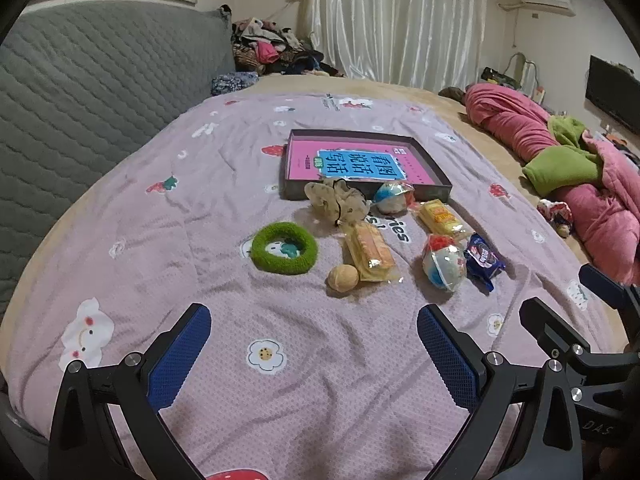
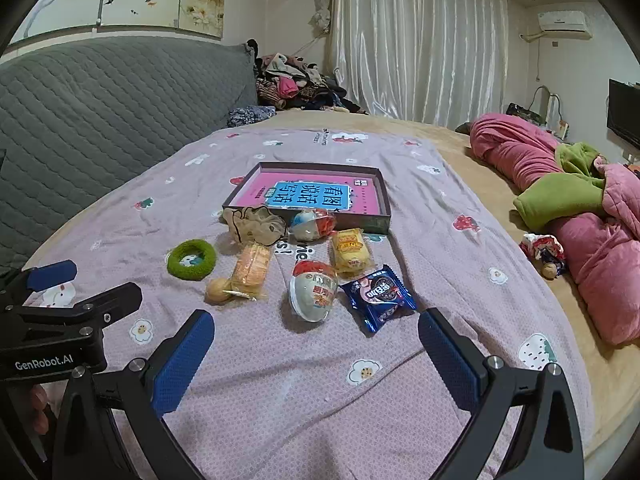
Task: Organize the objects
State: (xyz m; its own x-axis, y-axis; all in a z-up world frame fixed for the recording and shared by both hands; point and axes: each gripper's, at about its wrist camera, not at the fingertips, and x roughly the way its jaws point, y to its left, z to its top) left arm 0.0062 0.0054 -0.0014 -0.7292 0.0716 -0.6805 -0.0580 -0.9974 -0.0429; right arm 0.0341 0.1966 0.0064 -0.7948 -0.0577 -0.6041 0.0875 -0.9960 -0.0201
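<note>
Right wrist view alone shows walnut (image 2: 549, 270) beside pink quilt (image 2: 592, 256), both grippers spread wide, empty.

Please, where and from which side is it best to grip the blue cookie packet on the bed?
Probably across the flat middle of the blue packet, coming from above with the open right gripper, nearest to it. It lies flat on the sheet; the crimped ends are thin, and the egg lies close on its left.

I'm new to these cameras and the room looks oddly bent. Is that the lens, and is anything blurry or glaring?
Left wrist view: fisheye lens bows the bed edges and blackens the corners; the snacks look sharp, in soft indoor light with faint shadows. Right wrist view: same bending; the curtain shines bright and the blue cookie packet shows slight glare.
</note>
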